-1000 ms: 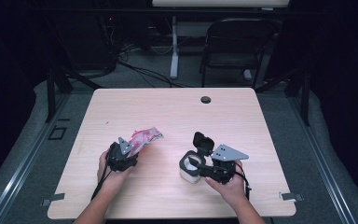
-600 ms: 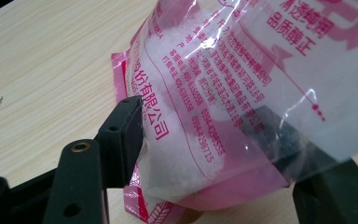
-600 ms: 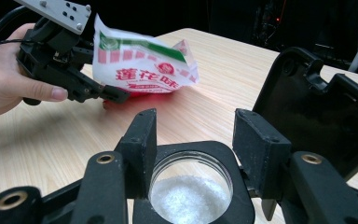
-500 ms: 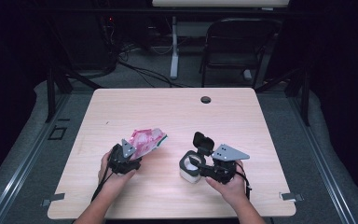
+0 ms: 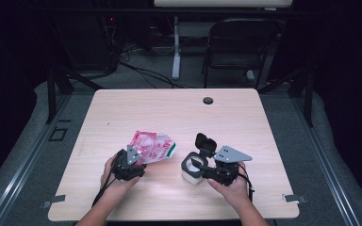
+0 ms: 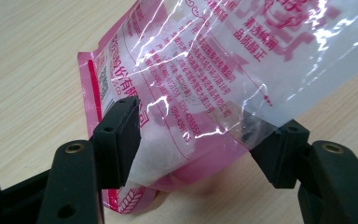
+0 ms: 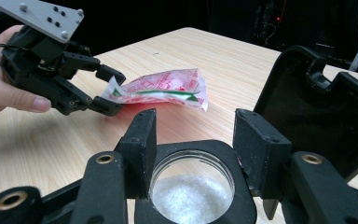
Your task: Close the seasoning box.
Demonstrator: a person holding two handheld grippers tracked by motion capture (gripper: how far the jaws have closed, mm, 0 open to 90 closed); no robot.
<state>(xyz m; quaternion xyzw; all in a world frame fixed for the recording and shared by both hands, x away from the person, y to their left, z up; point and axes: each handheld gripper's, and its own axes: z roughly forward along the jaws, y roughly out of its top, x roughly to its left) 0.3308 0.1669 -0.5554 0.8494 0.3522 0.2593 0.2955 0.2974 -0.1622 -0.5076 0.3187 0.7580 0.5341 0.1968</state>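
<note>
Left tool (image 6: 196, 149) spread, just released pink bag (image 5: 152, 147) mid-frame; right tool (image 7: 196, 154) pinching open jar (image 7: 192, 191), partly filled; lid still open

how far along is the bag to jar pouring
Mostly done, it seems: the jar holds white grains and its lid is flipped open. In hand: the left gripper has just been opening around the pink bag, which lies on the table; the right gripper clasps the jar's neck. Left: closing the lid.

Pink-and-clear printed pouch (image 5: 152, 147) with green stripe, black-lidded jar (image 5: 193, 169) of white grains, pale wood-grain table (image 5: 245, 122), black tongs (image 6: 200, 154)
</note>
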